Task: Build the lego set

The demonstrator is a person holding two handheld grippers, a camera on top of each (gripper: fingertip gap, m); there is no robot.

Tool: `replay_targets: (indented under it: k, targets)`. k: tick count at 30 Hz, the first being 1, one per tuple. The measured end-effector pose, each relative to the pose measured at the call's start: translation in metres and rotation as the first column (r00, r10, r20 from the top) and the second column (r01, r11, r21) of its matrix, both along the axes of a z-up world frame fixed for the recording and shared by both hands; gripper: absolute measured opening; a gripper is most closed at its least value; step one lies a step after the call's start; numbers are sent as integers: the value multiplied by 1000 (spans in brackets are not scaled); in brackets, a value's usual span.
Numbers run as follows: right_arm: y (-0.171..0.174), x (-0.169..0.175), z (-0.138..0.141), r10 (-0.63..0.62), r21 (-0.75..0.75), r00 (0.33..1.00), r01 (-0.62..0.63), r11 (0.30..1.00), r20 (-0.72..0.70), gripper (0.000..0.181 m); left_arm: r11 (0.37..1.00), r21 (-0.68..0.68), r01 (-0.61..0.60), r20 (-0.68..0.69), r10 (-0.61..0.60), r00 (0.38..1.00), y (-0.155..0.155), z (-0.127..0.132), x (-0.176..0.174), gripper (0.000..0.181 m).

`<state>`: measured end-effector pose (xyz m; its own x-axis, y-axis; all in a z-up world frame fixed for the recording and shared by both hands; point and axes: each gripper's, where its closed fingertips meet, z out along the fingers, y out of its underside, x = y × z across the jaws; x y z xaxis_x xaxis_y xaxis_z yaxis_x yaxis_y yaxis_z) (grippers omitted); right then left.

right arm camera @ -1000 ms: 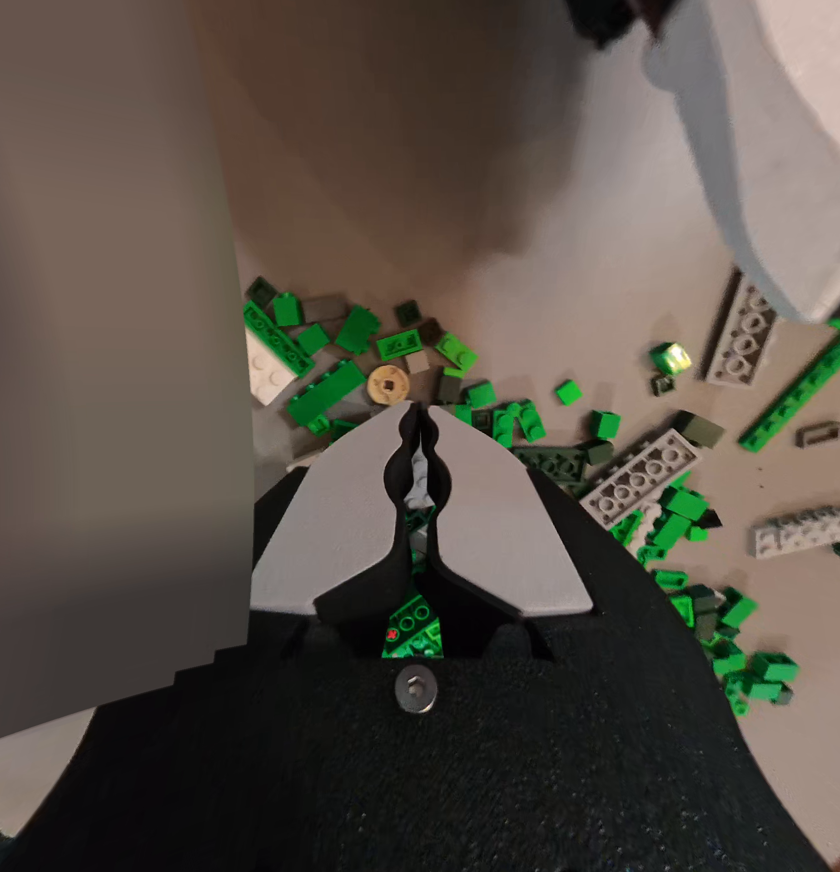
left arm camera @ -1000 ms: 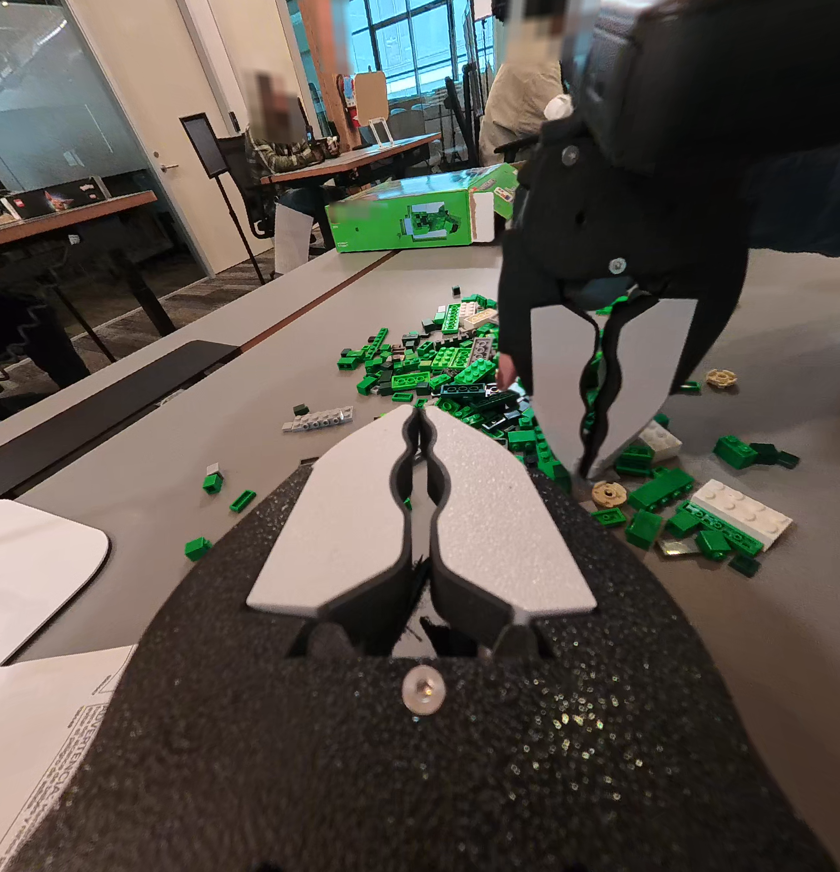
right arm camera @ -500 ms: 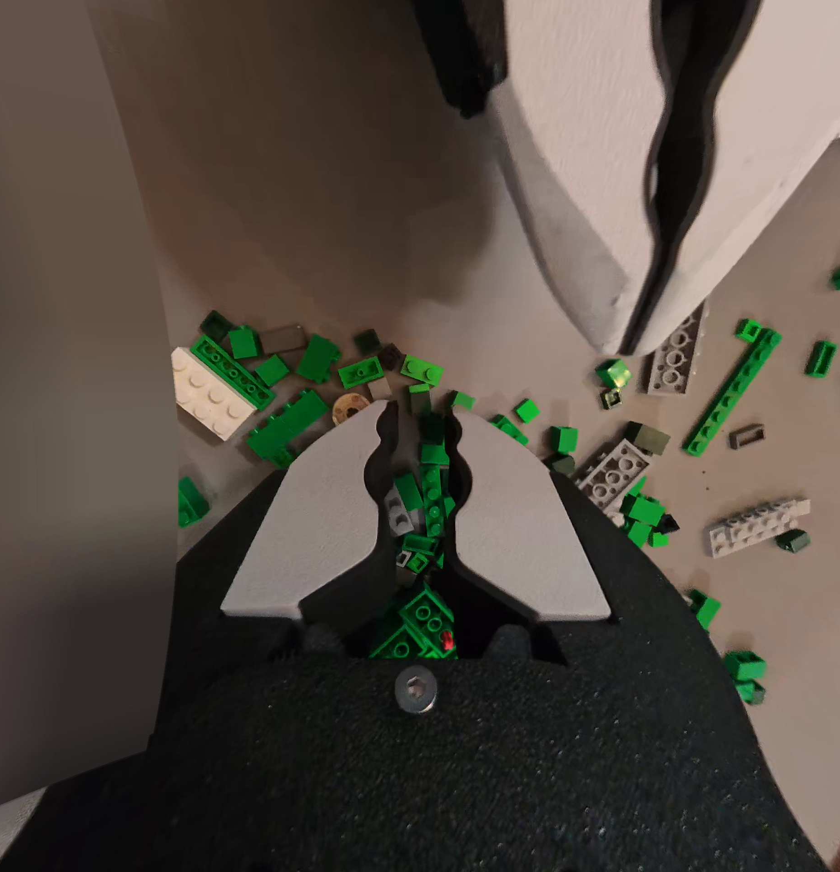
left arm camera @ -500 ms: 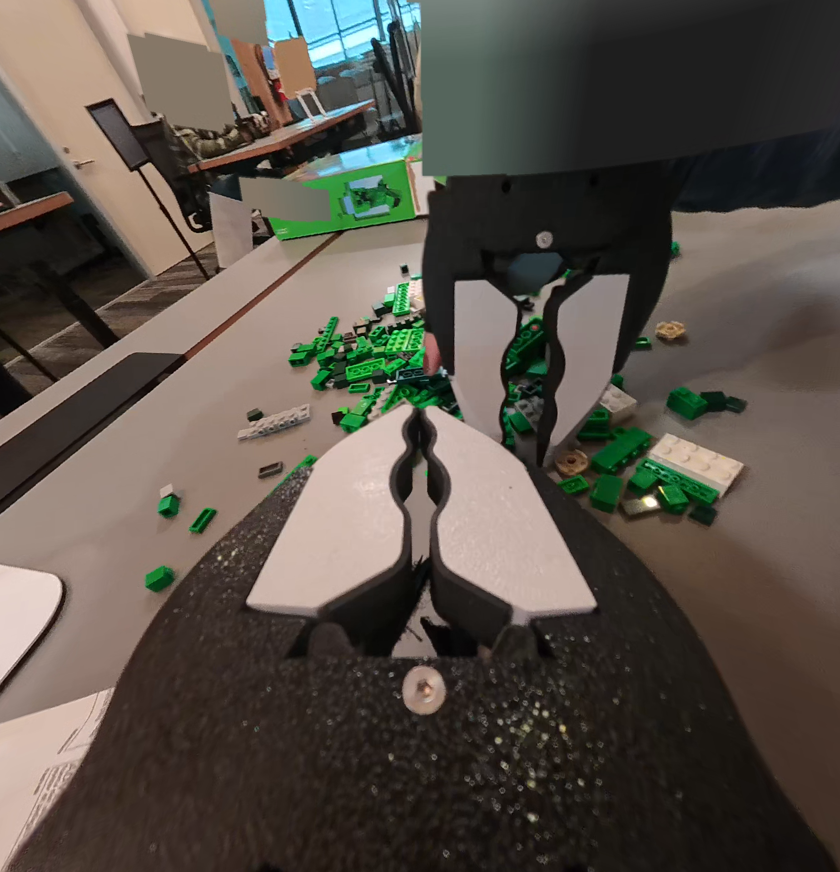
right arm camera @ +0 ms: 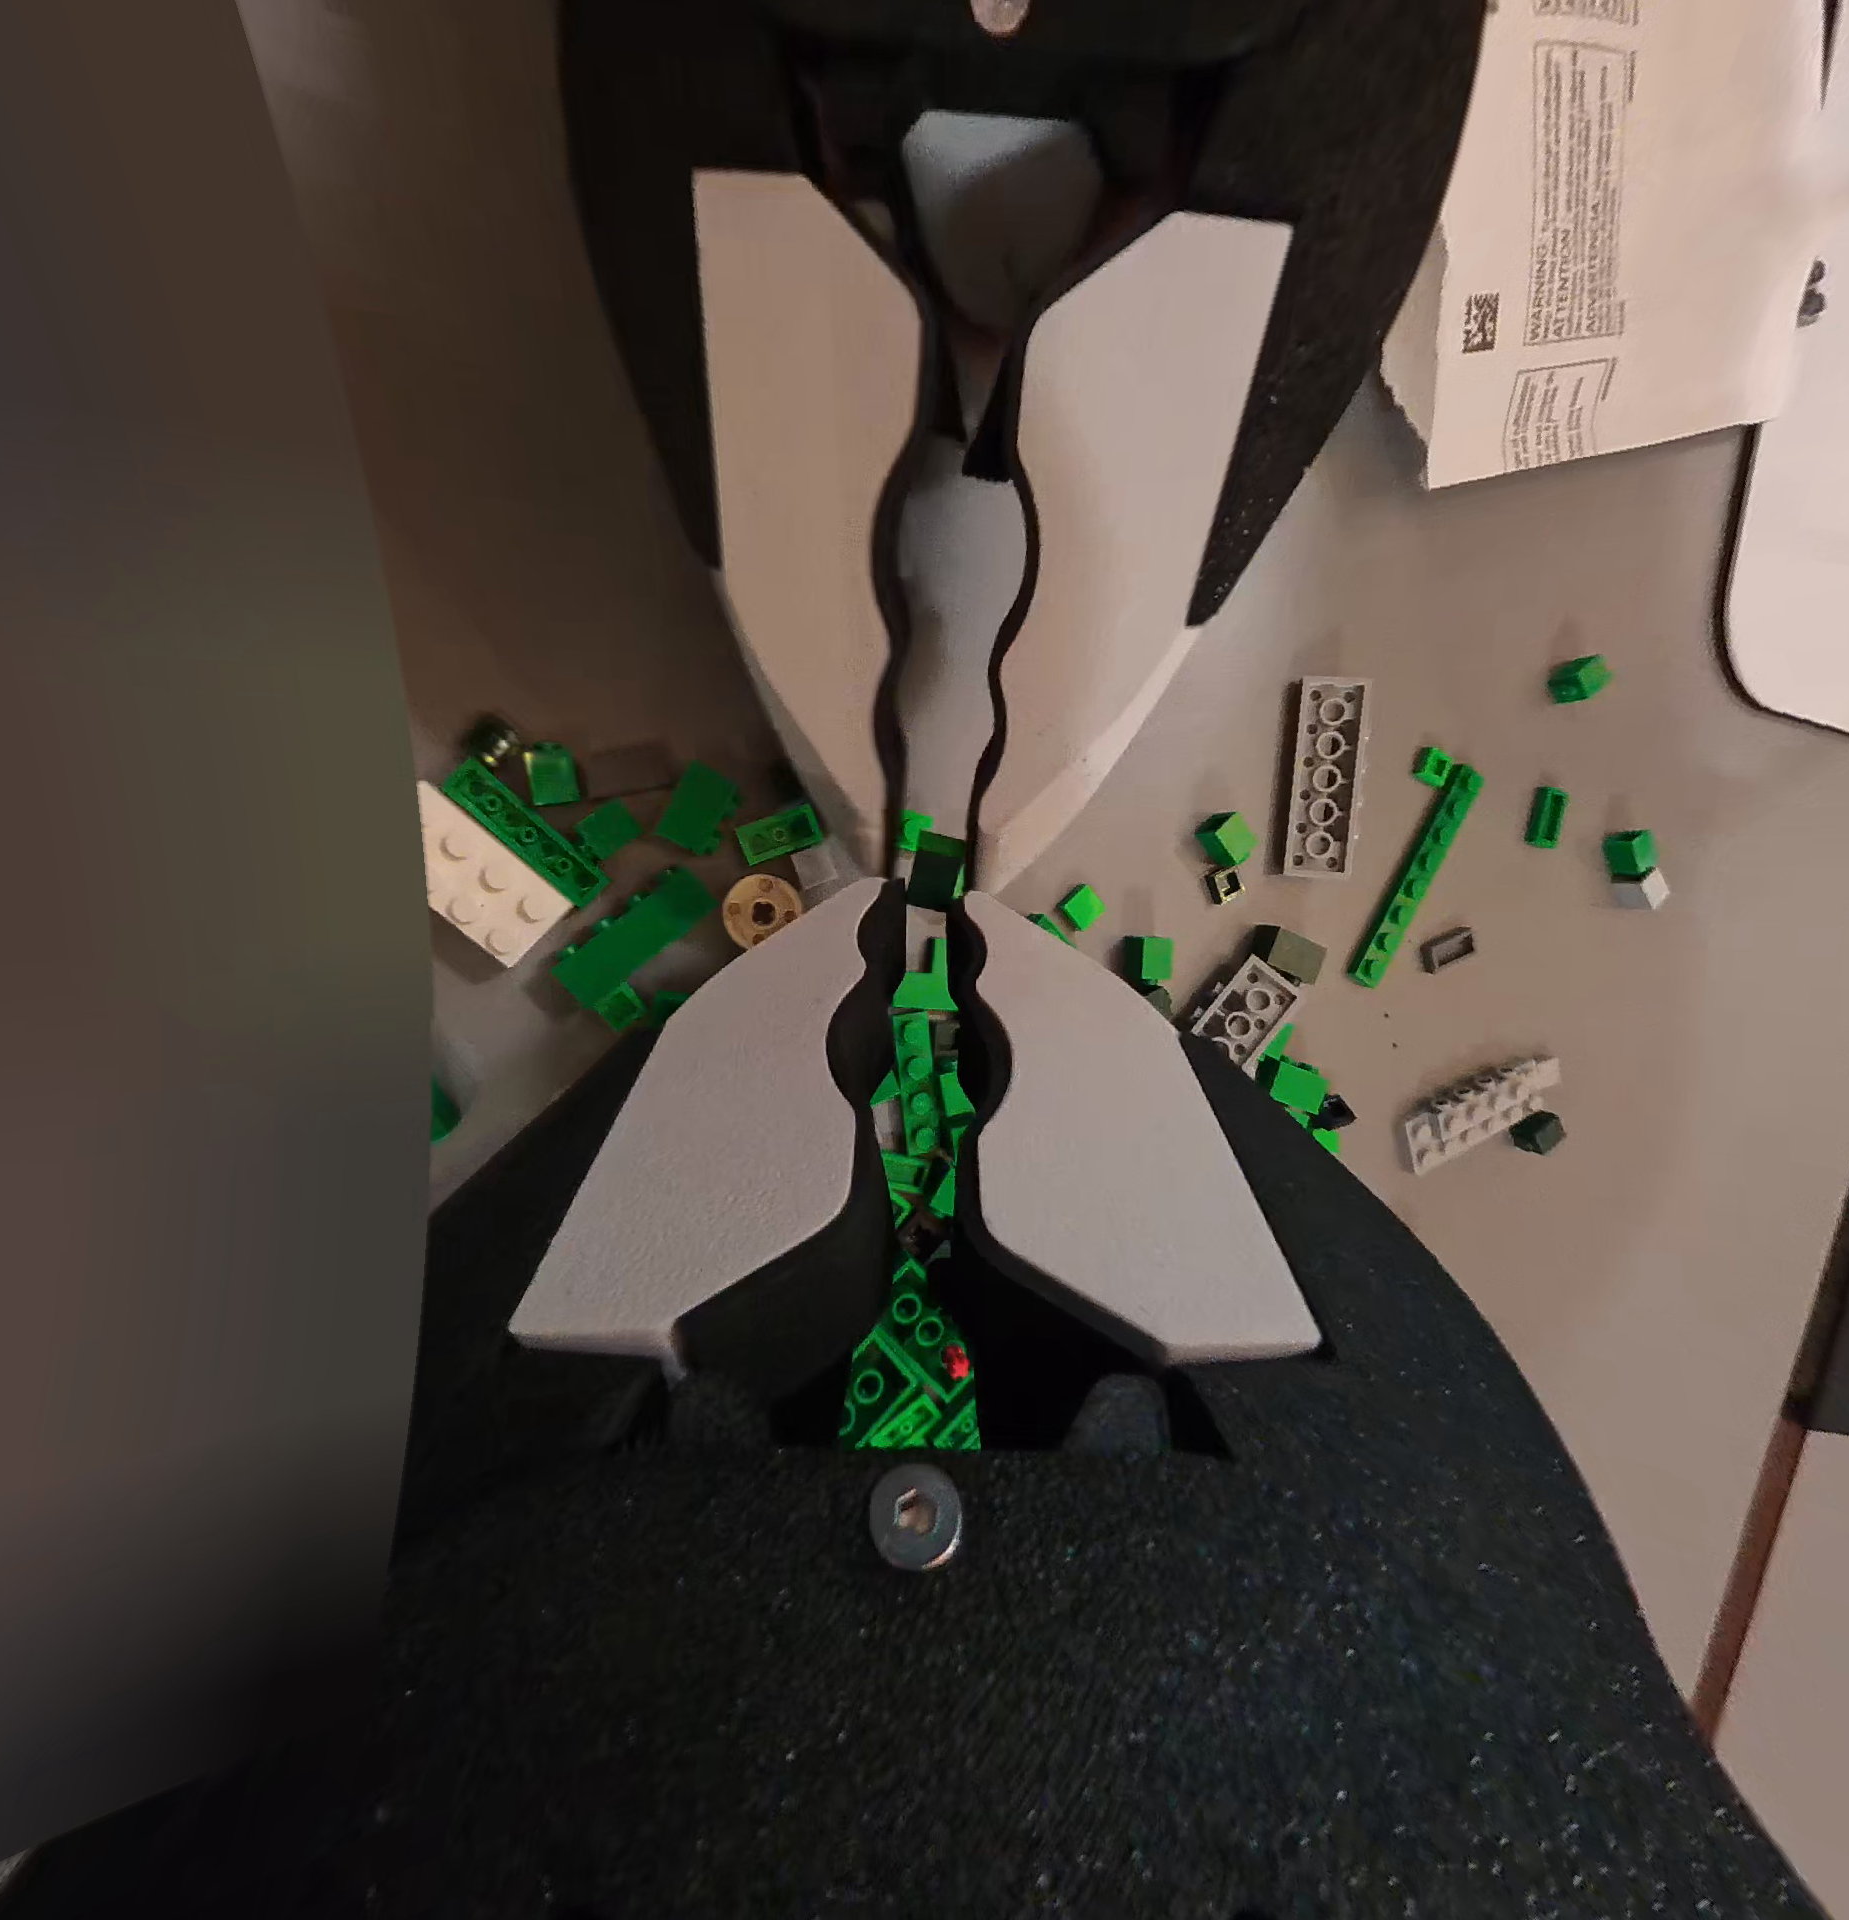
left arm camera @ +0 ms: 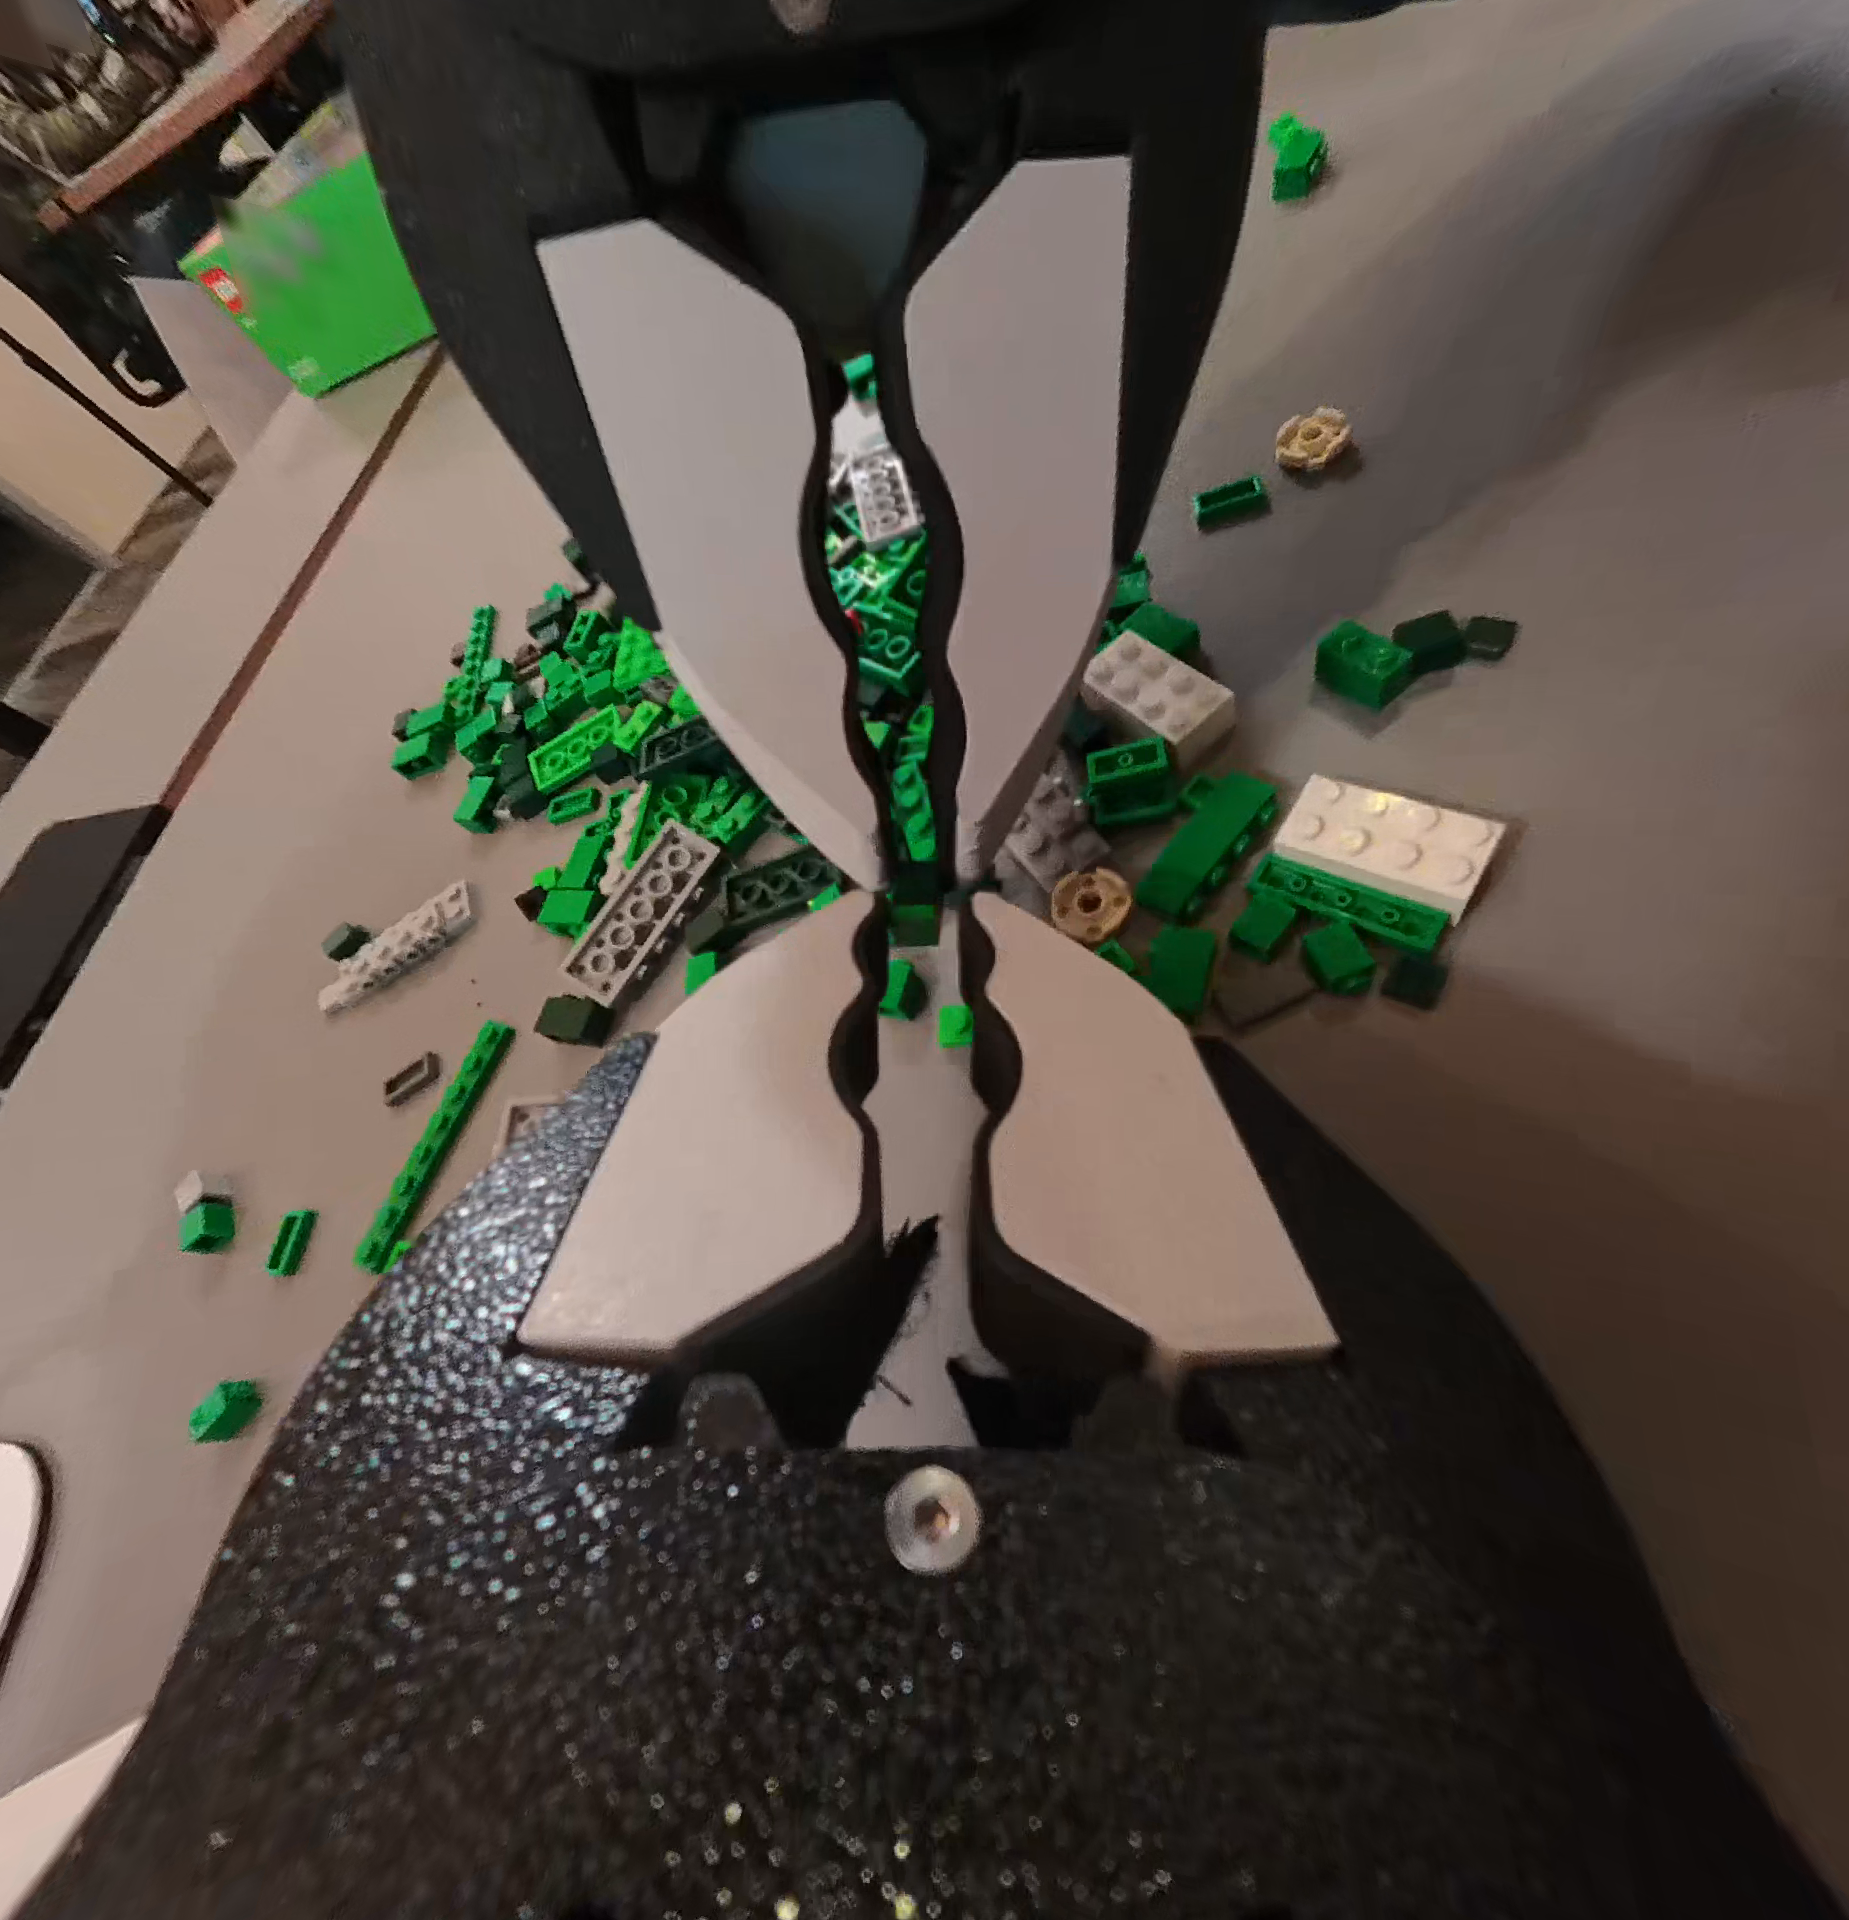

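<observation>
1. left gripper (left arm camera: 918, 914) and right gripper (right arm camera: 928, 902) meet tip to tip, each slightly parted.
2. a small dark green brick (right arm camera: 935, 868) sits between both tips; whether it is gripped is unclear.
3. loose lego pile (left arm camera: 629, 748) spreads across the grey table (left arm camera: 1626, 935) beneath.

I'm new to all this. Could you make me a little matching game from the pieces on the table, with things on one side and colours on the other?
Things:
1. long thin strip
2. wide flat studded plate
3. small round piece
4. brick lying holes-up

Colours:
A. white
B. grey
C. green
D. tan

Pairs: 1-C, 2-A, 3-D, 4-B
</observation>
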<state>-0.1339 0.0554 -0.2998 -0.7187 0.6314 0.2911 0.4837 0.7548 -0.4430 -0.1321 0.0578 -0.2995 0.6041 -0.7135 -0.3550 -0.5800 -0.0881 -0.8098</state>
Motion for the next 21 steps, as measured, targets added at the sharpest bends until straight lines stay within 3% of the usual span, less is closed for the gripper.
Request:
replay_targets:
  k: [6,15,18,21]
  targets:
    - [0,1,3,9,28,1000,-8,1000,-17,8,999,-43,4,82,-1,997,0,4,1,8]
    - [1,3,6,-63,-27,998,63,998,-8,12,1000,-26,-8,80,10,997,4,7,1,8]
    - [7,1,5,-106,-13,994,106,994,-3,26,1000,-14,3,99,-1,995,3,11,4,8]
    - [2,2,2,-76,-18,997,76,997,2,20,1000,1,6,70,-6,997,3,11,5,8]
